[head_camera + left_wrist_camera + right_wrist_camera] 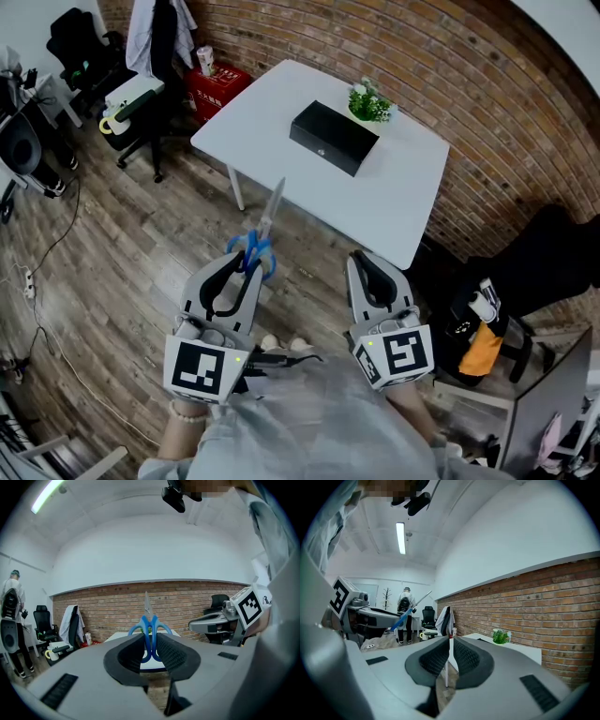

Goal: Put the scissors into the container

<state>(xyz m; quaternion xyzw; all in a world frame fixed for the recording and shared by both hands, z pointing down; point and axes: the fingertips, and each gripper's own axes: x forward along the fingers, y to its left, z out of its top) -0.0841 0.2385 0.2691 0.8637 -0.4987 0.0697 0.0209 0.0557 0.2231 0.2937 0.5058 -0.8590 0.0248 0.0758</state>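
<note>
Scissors with blue plastic handles and steel blades (263, 234) are clamped by the handles in the left hand-held gripper (242, 267), whose ribbed pads press on them from both sides. They hang above the wooden floor, short of the white square table (412, 197). Their long axis runs along the jaws, tips toward one o'clock in the head view. The black rectangular container (335, 138) lies on the table, also at about one o'clock from that gripper and well apart from it, so the blades already aim roughly at it. Whether its top is open or lidded I cannot tell from here. The right hand-held gripper (361, 260) is nearer the table edge, its jaws drawn together on nothing.
</note>
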